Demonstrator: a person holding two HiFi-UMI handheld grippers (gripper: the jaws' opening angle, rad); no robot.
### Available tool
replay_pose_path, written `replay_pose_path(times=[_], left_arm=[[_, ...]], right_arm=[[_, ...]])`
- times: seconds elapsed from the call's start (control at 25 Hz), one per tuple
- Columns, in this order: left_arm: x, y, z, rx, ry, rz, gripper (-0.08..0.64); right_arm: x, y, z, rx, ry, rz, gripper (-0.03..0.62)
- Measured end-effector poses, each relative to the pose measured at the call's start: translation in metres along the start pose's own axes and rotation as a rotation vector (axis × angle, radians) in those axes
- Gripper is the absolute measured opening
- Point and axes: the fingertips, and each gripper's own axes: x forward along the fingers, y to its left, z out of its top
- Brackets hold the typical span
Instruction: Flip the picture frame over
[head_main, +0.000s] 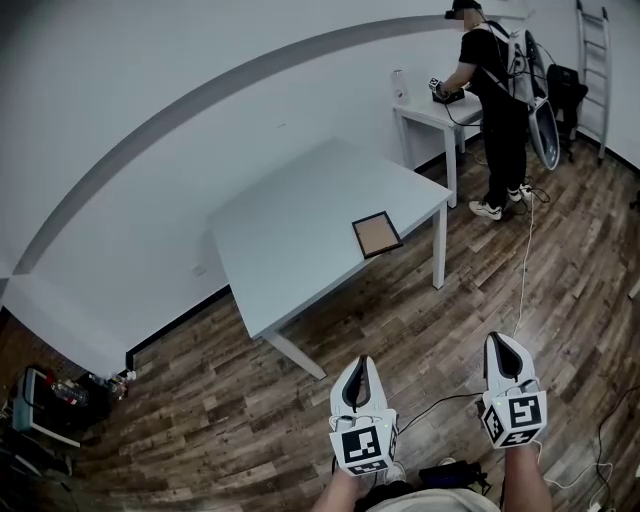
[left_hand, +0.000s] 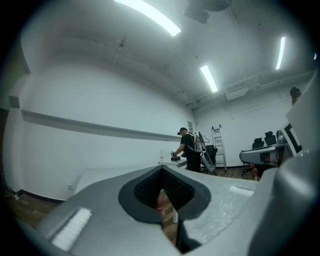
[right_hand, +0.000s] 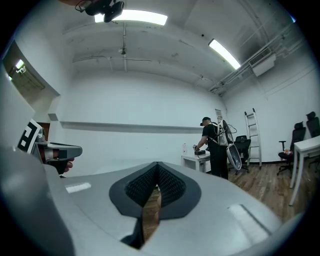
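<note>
The picture frame (head_main: 376, 236) has a black border round a brown panel. It lies flat near the front right edge of the white table (head_main: 290, 225). Both grippers hang well short of the table, over the wooden floor. In the head view my left gripper (head_main: 363, 364) is at the bottom centre and my right gripper (head_main: 498, 340) is to its right. Each is shut with nothing held. In the left gripper view the left gripper (left_hand: 161, 171) has its jaws pressed together, and in the right gripper view the right gripper (right_hand: 158, 166) does too. The frame shows in neither gripper view.
A person (head_main: 492, 90) stands at a small white side table (head_main: 436, 112) at the back right, beside a ladder (head_main: 592, 70). A cable (head_main: 524, 270) runs across the floor. Boxes and gear (head_main: 45, 400) sit by the wall at lower left.
</note>
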Motion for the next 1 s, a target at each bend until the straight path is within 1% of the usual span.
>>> replay_pose_path(times=[0.36,0.64,0.8,1.0], left_arm=[[0.004,-0.013,-0.001,0.004,0.009,0.000,0.000],[0.008,-0.037,0.003,0.020,0.010,0.003,0.000],[0.014,-0.057,0.007,0.026,0.010,0.008,0.000],[0.022,-0.078,0.006,0.024,0.024,0.019,0.000]], right_arm=[[0.000,-0.011,-0.003,0.013,0.001,0.009,0.021],[-0.004,-0.031,-0.009,0.040,0.007,0.028,0.023],[-0.005,-0.050,-0.011,0.059,0.004,0.039,0.025],[-0.005,-0.071,-0.014,0.090,0.002,0.073,0.025]])
